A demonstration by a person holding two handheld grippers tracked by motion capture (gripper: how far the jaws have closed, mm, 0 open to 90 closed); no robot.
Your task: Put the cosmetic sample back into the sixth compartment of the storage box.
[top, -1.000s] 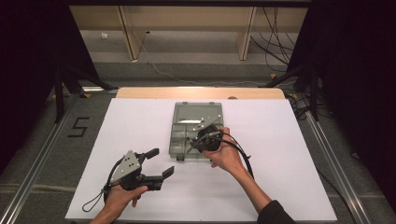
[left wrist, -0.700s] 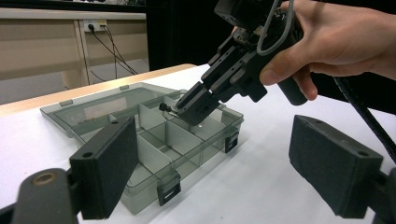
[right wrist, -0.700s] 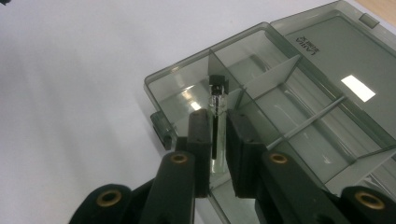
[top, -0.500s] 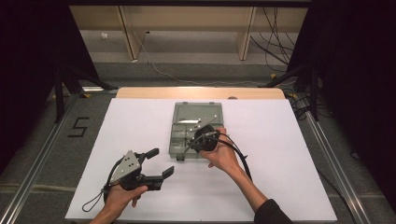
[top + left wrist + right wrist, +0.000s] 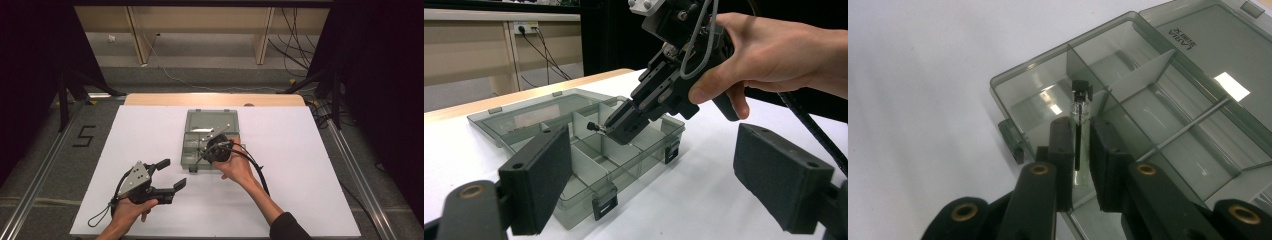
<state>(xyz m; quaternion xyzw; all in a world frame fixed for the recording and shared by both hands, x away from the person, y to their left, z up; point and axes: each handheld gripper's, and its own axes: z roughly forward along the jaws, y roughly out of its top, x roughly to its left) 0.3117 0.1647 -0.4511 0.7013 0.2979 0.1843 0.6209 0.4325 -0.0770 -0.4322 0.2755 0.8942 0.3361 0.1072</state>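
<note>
**Vial over the box, front corner compartment**

The small glass vial [image 5: 1078, 112], clear with a black cap and a dark stem inside, sits clamped between the two pads of the right hand-held gripper [image 5: 1080, 150]. Its long axis runs in line with the jaws, cap end leading and sticking out past the pad tips. In the left gripper view the vial [image 5: 596, 128] lies nearly level, cap pointing away from the hand, above the compartments.

The grey divided box [image 5: 1158, 115] lies open on the white desk [image 5: 310, 165], lid folded flat behind it. From the right gripper view the cap hangs over the corner compartment next to the front latch, close to a divider wall; whether it touches that wall I cannot tell.

Judgement: the drop turns on tilting the cap end down into that compartment, clear of the divider.

The left hand-held gripper [image 5: 170, 175] rests on the desk, well apart from the box, jaws wide and empty. The right one is the nearer.
</note>
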